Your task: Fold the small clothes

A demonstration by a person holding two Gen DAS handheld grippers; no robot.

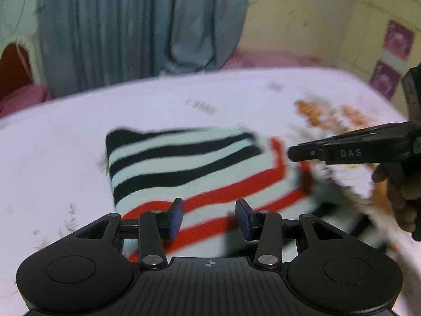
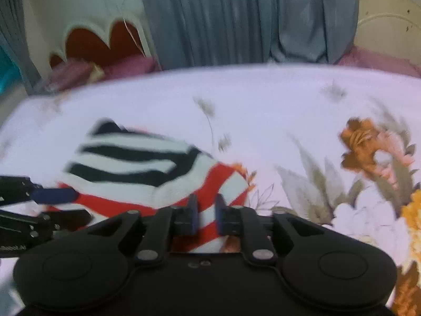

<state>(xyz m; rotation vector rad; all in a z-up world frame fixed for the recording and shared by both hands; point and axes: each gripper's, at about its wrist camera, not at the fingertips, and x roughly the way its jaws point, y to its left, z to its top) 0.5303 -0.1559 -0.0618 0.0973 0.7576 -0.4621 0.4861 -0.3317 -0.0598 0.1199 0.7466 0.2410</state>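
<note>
A small striped garment (image 1: 189, 168), white with black stripes on its far part and red stripes on its near part, lies folded on the bed. It also shows in the right wrist view (image 2: 136, 168). My left gripper (image 1: 209, 217) is open just above its near red-striped edge, holding nothing. My right gripper (image 2: 206, 212) has its jaws a narrow gap apart over the garment's right corner; no cloth is clamped. From the left wrist view the right gripper (image 1: 292, 155) comes in from the right beside the garment's right edge. The left gripper (image 2: 63, 202) shows at the left edge of the right wrist view.
The bed sheet (image 1: 65, 144) is white with an orange and grey flower print (image 2: 368, 147) to the right. A grey-blue curtain (image 1: 136, 26) hangs behind the bed. A pink pillow (image 2: 79, 73) lies at the far left by the headboard.
</note>
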